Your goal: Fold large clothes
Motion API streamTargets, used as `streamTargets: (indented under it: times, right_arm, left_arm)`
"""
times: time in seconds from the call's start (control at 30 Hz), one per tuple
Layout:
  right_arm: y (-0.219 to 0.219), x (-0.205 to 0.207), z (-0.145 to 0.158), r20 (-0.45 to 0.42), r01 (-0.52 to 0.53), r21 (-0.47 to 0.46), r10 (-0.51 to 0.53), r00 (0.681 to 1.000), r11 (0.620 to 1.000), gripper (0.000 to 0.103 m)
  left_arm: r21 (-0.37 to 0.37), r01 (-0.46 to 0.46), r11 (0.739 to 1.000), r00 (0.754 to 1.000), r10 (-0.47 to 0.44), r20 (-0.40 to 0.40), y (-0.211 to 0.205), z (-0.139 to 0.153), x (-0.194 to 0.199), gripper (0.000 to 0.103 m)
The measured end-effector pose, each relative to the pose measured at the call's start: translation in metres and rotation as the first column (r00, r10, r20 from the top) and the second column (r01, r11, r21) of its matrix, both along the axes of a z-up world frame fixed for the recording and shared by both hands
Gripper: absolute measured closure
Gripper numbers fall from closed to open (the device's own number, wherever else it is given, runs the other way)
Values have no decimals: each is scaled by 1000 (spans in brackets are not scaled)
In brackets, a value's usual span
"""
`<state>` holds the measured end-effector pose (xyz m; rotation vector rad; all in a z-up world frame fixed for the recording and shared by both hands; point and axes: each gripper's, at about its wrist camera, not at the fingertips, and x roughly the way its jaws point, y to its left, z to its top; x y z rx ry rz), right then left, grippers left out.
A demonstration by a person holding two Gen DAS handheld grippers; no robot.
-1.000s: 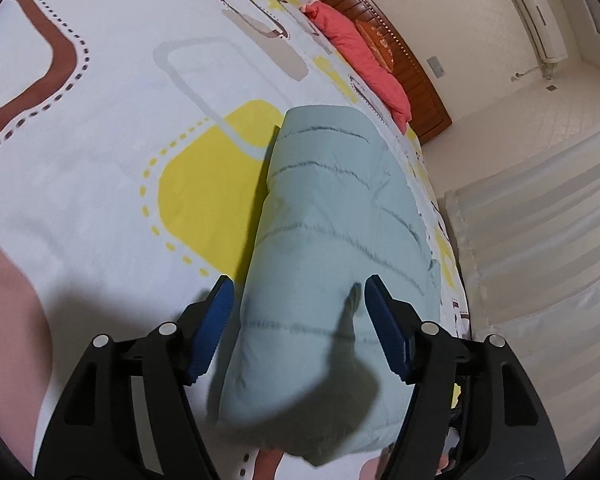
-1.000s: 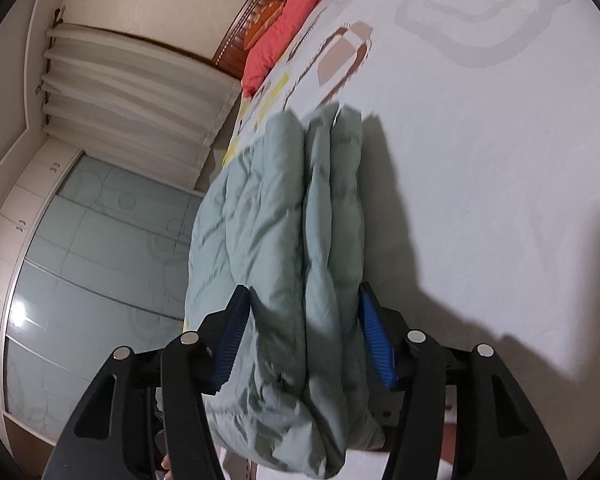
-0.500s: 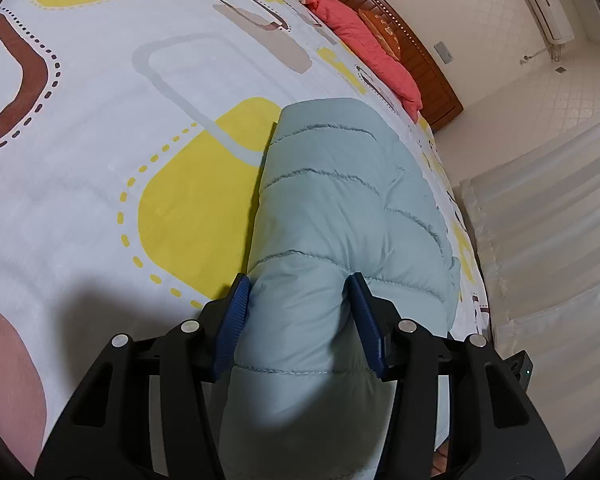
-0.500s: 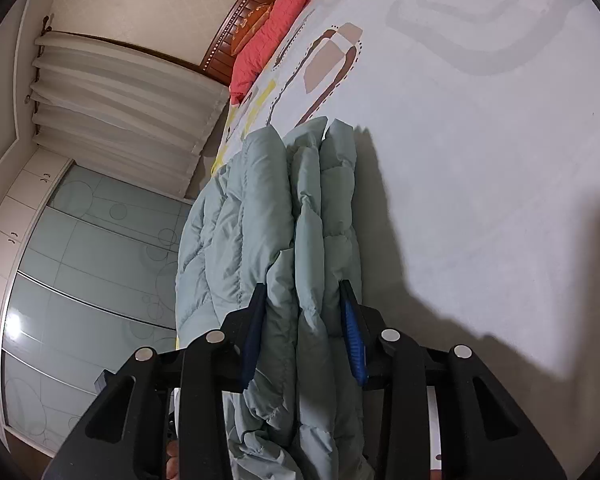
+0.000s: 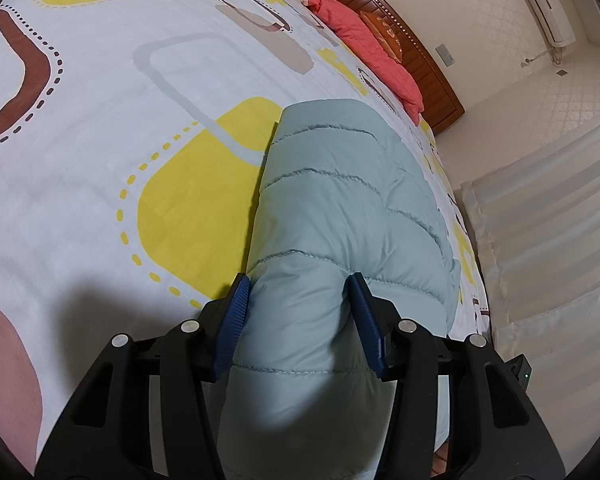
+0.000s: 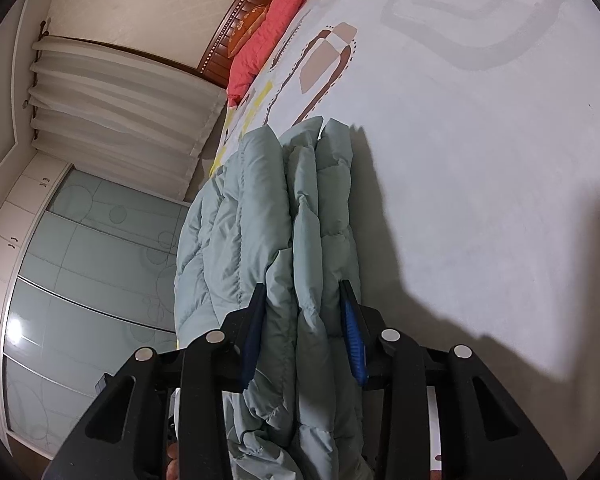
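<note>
A pale green quilted puffer jacket (image 5: 340, 208) lies folded into a long thick bundle near the edge of a bed. In the left wrist view my left gripper (image 5: 298, 284) is shut on the smooth rounded end of the bundle, blue pads (image 5: 236, 312) pressing in from both sides. The right wrist view shows the same jacket (image 6: 260, 208) from its other end, where several layered folds stack side by side. My right gripper (image 6: 302, 294) is shut on those layers, squeezing them between its pads (image 6: 350, 332).
The bedsheet (image 5: 120, 128) is white with yellow, brown and grey rounded shapes. A coral quilt (image 5: 376, 60) lies by the wooden headboard (image 5: 428, 60). Curtains (image 6: 120, 112) and a glass-front wardrobe (image 6: 80, 280) stand beside the bed edge.
Both grippers went from straddling the jacket with pads apart to shut on it, compressing the padding. The hands have stayed in place since the grip closed.
</note>
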<state>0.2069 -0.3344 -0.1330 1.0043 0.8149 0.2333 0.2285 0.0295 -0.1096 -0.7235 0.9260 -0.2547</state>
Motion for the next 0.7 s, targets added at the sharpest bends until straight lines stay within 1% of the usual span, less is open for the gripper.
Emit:
streamTargets:
  times: [0.1, 0.17, 0.23, 0.27, 0.33, 0.43, 0.47, 0.57, 0.7]
  right_arm:
    - [-2, -1, 1, 1, 1, -4, -1, 1000, 1000, 66]
    - [-2, -2, 2, 0, 5, -7, -5, 1000, 1000, 64]
    - [-3, -3, 3, -4, 9, -8, -9, 1000, 1000, 61]
    - [-4, -4, 3, -5, 12, -8, -12, 1000, 1000, 59]
    - [-5, -7, 5, -8, 22, -13, -22, 1000, 1000, 54]
    - [-8, -13, 9, -9, 38, -30, -38, 999, 999, 52]
    - [-9, -16, 11, -9, 42, -42, -42, 999, 998, 51]
    - [-8, -25, 22, -8, 58, -113, -60, 998, 992, 42]
    - [-3, -41, 37, -6, 68, -241, -71, 997, 968, 38]
  left_arm:
    - [0, 2, 1000, 1000, -2, 1, 0, 0, 0, 52]
    - [12, 8, 1000, 1000, -8, 7, -1, 1, -1, 52]
    - [33, 7, 999, 1000, -7, 8, -2, 2, -1, 48]
    - [51, 1, 999, 1000, -2, 8, -3, 3, -2, 42]
    - [70, -5, 998, 1000, 5, 9, -1, 4, -3, 36]
    - [117, -19, 993, 1000, 17, 13, 0, 9, -7, 32]
    - [140, -20, 990, 1000, 18, 19, 0, 11, -9, 31]
    - [214, -28, 976, 999, 20, 41, -1, 20, -16, 29]
    - [302, -41, 952, 997, 19, 77, -2, 29, -27, 24]
